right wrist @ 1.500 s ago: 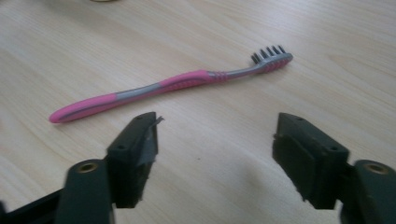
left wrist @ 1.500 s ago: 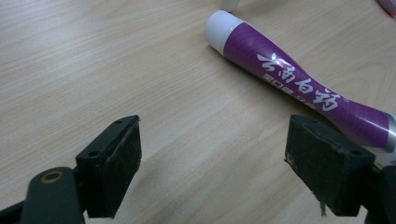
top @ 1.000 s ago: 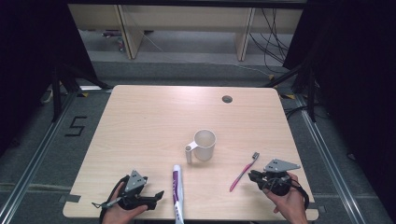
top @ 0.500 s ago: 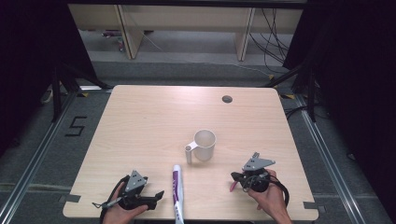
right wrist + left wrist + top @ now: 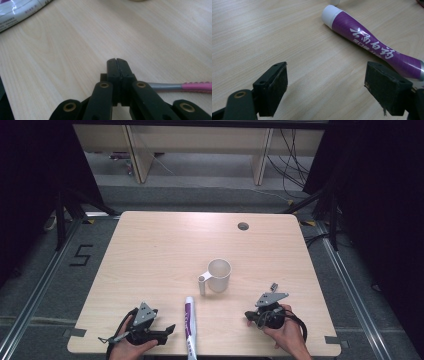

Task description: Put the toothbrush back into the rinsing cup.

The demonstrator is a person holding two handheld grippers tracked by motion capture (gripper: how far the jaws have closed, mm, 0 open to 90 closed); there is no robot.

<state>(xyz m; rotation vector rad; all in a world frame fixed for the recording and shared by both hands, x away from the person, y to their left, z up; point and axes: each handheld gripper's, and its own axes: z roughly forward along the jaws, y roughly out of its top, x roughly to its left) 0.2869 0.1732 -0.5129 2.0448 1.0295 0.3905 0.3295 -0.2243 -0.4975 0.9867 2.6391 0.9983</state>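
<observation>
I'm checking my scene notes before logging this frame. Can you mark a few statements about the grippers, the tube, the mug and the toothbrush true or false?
1. The left gripper has its jaws wide apart. True.
2. The purple toothpaste tube with a white cap lies between the left gripper's jaws. False: only bare wooden table lies between them, and the tube is beyond the jaws, off to one side.
3. The white ceramic mug stands upright near the table's middle. True.
4. The right gripper is wide open. False: its jaws are pressed together.
5. The pink and grey toothbrush stands in the mug. False: it lies on the table beside the right gripper.
</observation>
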